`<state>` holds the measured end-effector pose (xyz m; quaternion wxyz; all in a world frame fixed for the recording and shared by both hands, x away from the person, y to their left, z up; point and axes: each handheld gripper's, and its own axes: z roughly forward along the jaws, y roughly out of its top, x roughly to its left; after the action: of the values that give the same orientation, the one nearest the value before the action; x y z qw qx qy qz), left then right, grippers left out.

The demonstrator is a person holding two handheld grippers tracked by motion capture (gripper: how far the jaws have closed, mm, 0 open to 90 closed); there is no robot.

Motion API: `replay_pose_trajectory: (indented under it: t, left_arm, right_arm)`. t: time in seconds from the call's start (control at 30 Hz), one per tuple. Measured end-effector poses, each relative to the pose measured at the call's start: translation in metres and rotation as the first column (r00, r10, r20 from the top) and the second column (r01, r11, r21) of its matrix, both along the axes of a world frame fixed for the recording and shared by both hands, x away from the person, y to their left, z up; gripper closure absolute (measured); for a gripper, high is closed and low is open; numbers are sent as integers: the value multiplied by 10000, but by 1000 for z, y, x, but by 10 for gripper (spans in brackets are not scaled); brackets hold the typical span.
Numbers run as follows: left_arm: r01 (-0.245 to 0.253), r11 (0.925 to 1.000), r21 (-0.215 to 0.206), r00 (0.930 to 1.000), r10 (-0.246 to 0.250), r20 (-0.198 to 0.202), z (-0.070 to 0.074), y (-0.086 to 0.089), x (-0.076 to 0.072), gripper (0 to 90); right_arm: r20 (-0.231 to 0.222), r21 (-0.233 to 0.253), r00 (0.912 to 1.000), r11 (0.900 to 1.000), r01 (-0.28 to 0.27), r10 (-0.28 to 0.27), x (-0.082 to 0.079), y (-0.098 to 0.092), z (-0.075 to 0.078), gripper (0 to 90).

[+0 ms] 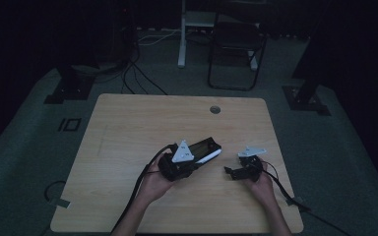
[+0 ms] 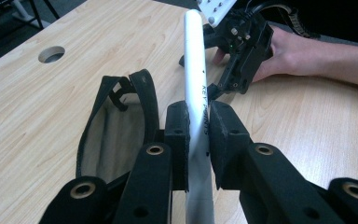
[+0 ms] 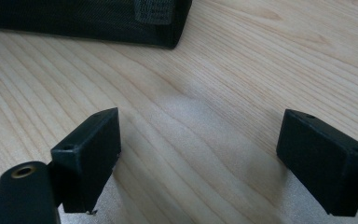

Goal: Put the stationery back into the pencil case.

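Wood table (image 1: 128, 147), L gripper (image 2: 198, 126) jaws clamp white pen (image 2: 194, 60), R gripper (image 3: 198, 154) jaws apart.

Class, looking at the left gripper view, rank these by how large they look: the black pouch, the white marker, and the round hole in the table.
1. Black pouch, lying open beside the jaws.
2. White marker, long but thin, clamped in the left gripper; it lies nearest the camera, so its rank against the pouch is unsure.
3. Round hole, clearly smallest.
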<state>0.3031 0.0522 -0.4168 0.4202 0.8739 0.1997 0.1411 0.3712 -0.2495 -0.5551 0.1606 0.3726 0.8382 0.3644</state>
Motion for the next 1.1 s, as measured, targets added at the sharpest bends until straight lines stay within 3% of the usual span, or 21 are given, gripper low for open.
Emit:
replay_pose_trajectory:
  t: [1.1]
  left_arm:
    - [-237,9997,112,9997,236,101,6,7,12,786]
  right_arm:
    - [10,-9,10000,10000,-7,7,0,0,0,138]
